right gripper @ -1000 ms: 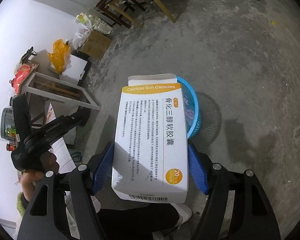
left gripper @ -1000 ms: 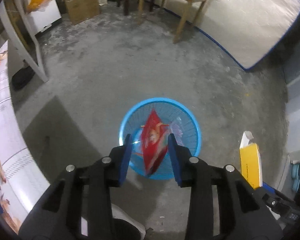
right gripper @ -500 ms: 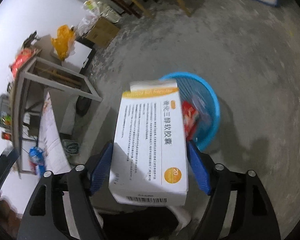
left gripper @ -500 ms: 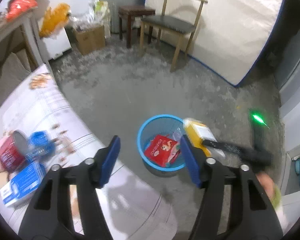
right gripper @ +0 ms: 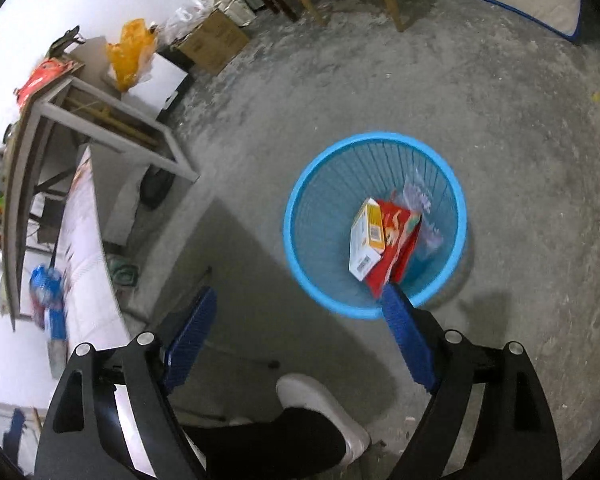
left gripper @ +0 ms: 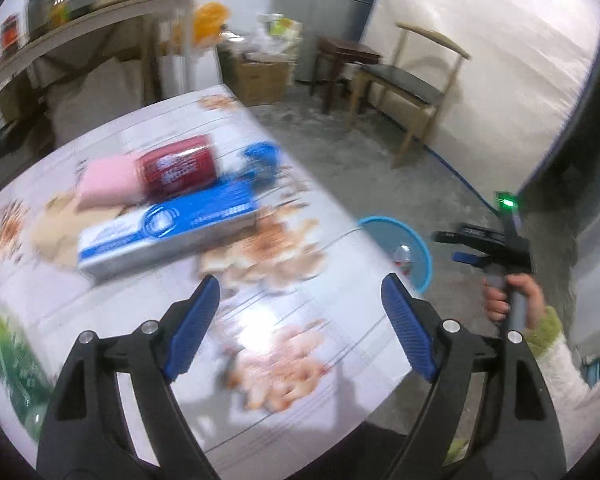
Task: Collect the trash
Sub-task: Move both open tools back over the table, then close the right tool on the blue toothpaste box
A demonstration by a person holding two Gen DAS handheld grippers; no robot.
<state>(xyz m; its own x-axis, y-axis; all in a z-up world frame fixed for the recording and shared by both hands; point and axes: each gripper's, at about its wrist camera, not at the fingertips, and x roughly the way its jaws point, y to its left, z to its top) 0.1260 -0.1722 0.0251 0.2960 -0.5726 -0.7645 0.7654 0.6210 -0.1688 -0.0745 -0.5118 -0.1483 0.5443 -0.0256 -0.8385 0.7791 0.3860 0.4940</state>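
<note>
The left gripper [left gripper: 300,300] hangs over the white floral-print table [left gripper: 340,320] with its blue pads opening and nothing between them. Toward the table's far edge lie a long blue-and-white carton [left gripper: 168,228], a red can on its side [left gripper: 176,166], a pink soft pack [left gripper: 104,180] and a small blue packet [left gripper: 262,156] — all blurred.

The right gripper [right gripper: 298,320] points down at the grey concrete floor [right gripper: 500,100], jaws opening and empty. Just beyond its right pad stands the round blue mesh waste basket [right gripper: 300,216]. Inside rest a white-and-yellow medicine box [right gripper: 365,240], tilted, touching a red snack packet [right gripper: 398,240] — with a clear wrapper [right gripper: 422,196] behind them. A white shoe [right gripper: 320,400] shows below.
</note>
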